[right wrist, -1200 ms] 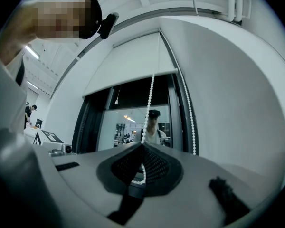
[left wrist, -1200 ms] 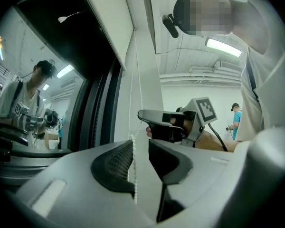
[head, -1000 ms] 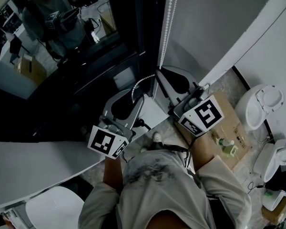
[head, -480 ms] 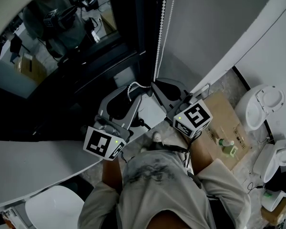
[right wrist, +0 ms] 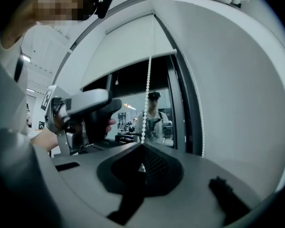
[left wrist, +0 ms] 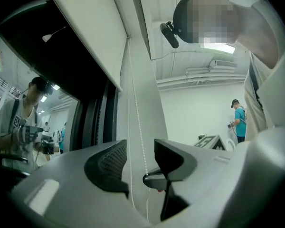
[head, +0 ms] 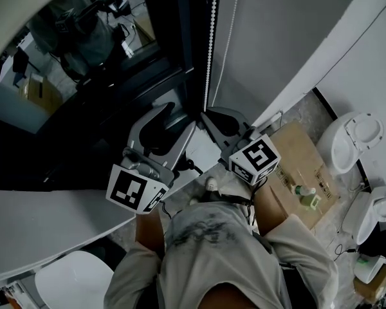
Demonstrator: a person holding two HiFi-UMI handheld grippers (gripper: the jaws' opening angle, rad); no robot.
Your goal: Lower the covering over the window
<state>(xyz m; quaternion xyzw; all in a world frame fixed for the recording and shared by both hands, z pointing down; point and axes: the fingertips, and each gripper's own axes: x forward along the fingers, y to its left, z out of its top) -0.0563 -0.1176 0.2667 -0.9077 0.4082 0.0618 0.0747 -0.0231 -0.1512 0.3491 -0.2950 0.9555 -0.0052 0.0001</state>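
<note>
The white bead chain (head: 210, 50) hangs in front of the dark window (head: 83, 50). In the right gripper view the chain (right wrist: 146, 94) runs taut down into my right gripper (right wrist: 142, 150), which is shut on it. The second strand (right wrist: 200, 122) hangs free to the right. The white roller blind (right wrist: 128, 46) covers the upper part of the window. My left gripper (head: 182, 116) sits just left of the right gripper (head: 204, 114). Its jaws have just been opening. Both strands (left wrist: 138, 127) pass between the left gripper's (left wrist: 140, 160) jaws without touching the pads.
A white sill (head: 45, 217) runs below the window, with a white chair (head: 71, 279) under it. A cardboard box (head: 302, 172) with small bottles and white bins (head: 354, 140) stand on the floor at right. Another person (left wrist: 238, 120) stands far off.
The right gripper has come down with the chain, and the slack loop between the grippers is gone. The left gripper has risen and its jaws have spread off the chain.
</note>
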